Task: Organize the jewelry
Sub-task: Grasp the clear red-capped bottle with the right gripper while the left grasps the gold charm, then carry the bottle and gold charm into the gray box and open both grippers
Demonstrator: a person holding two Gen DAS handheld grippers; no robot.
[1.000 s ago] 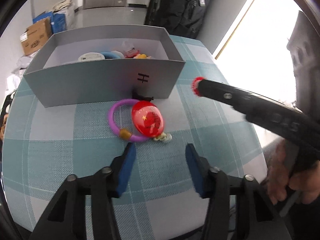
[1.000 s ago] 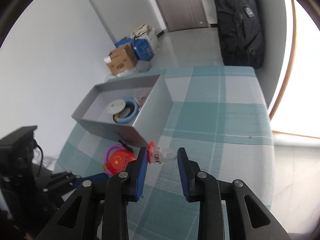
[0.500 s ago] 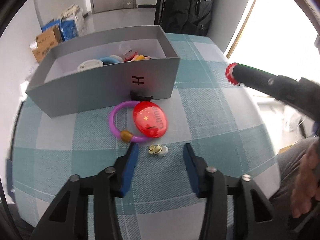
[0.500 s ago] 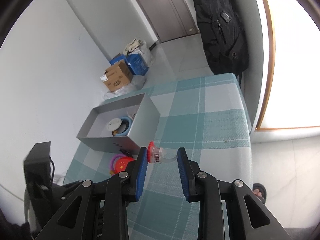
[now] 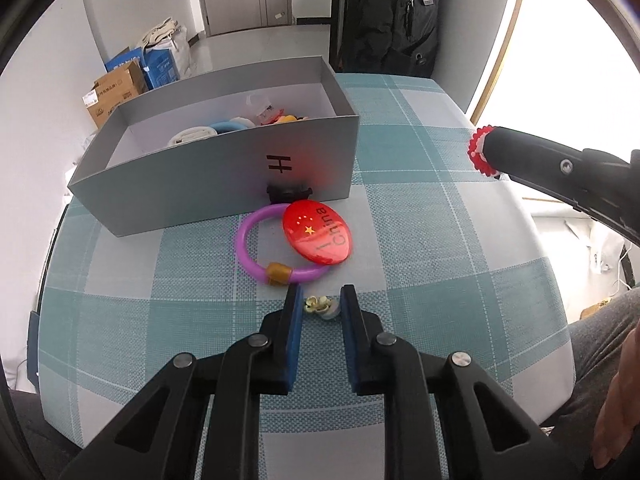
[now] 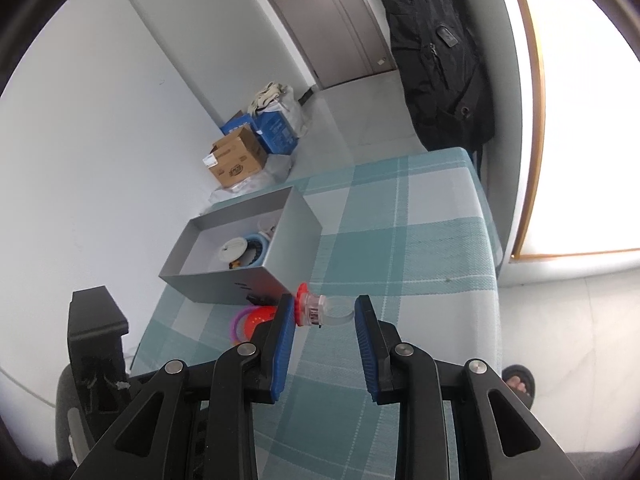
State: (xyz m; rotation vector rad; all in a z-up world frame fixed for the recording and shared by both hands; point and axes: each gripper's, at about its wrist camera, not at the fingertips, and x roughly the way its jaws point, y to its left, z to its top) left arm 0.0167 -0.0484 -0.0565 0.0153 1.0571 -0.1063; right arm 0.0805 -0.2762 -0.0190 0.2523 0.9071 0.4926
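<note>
- Our left gripper (image 5: 317,303) has its blue pads drawn in on the small gold-and-white earring (image 5: 319,305), which lies on the checked tablecloth (image 5: 420,240). The left pad looks to be touching it; contact on the right side we cannot quite confirm.
- Our right gripper (image 6: 323,313) is held clear above the table, jaws partly apart, clamped on a clear ring with a red flower top (image 6: 316,311).
- Just beyond the earring lie the purple bangle (image 5: 256,256) and, resting over its far side, the red China badge (image 5: 317,233). Behind them stands the grey box (image 5: 208,176), already holding several pieces.
- We judge the earring a poor grip: tiny and low, so it may pinch out sideways or stay on the cloth when we lift.
- The pad tips could also snag the cloth weave.
- Carried towards the box, a loose hold may drop it onto the bangle.
</note>
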